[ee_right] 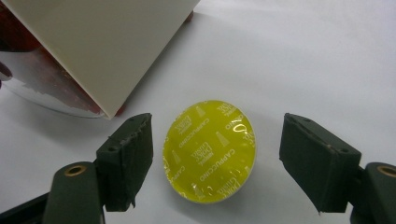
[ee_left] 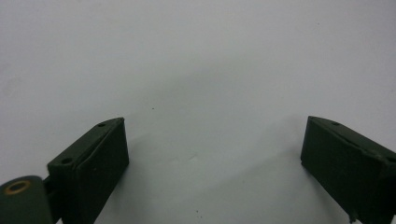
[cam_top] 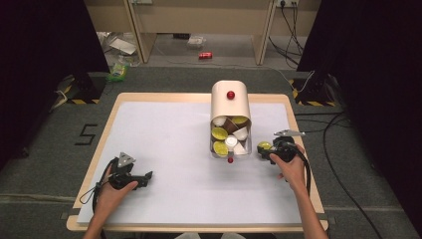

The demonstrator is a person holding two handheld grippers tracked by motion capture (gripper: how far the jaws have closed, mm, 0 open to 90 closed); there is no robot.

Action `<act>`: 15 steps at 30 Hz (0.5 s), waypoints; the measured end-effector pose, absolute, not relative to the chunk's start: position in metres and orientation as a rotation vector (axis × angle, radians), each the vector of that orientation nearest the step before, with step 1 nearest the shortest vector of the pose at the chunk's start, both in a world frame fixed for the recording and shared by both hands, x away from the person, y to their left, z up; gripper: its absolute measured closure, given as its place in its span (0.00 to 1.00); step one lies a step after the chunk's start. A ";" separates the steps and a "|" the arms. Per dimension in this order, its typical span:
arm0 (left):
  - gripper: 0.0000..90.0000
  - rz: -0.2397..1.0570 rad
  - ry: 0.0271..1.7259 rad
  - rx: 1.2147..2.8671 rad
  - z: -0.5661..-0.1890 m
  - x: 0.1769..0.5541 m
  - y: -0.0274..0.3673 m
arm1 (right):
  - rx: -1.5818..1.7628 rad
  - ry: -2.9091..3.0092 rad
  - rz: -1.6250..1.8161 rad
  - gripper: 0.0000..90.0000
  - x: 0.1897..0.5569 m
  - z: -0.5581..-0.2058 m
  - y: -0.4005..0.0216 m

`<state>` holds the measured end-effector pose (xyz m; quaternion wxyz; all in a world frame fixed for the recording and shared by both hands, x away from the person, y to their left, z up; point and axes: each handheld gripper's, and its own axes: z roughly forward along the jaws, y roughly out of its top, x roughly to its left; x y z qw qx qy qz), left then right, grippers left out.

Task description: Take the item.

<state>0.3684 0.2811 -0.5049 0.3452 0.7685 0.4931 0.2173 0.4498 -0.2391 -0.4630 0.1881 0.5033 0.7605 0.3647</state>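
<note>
1. Left gripper (cam_top: 148, 175): nearest the viewer, well to the left of the capsule dispenser (cam_top: 230, 104), lying low over the white sheet (cam_top: 164, 144) in the person's left hand (cam_top: 113, 191). In the left gripper view its jaws stand wide apart with nothing but bare sheet between them; the lower corners of both jaws are cut off by the frame edge.
2. Right gripper (ee_right: 217, 151): just to the right of the dispenser's open tray, held in the person's right hand (cam_top: 291, 167). Its jaws stand apart, one on each side of the yellow capsule (ee_right: 209, 150), and a gap shows between each pad and the capsule, so nothing is clamped.
3. Yellow capsule: lies on the sheet just right of the dispenser, foil lid facing the right gripper view, with printed lettering. In the high view it is a small yellow spot (cam_top: 264, 146), partly hidden by the gripper.
4. Capsule dispenser: a cream housing with a red knob (cam_top: 230, 94), behind and beside the capsule. Its clear tray (cam_top: 215, 152) holds yellow, brown and white capsules; their number is hard to make out. In the right gripper view its cream wall (ee_right: 102, 42) is cut off at the top and left.
5. Wooden table (cam_top: 199, 97): its edge frames the sheet beyond the dispenser.
</note>
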 end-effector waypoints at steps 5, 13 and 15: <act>0.08 0.564 1.280 1.995 -0.505 0.368 0.281 | 1.416 2.140 1.033 0.27 0.447 -0.460 -0.239; 0.08 0.564 1.280 1.995 -0.505 0.368 0.281 | 1.402 2.148 1.023 0.20 0.440 -0.456 -0.236; 0.08 0.564 1.280 1.996 -0.505 0.368 0.281 | 1.411 2.148 1.018 0.18 0.438 -0.454 -0.235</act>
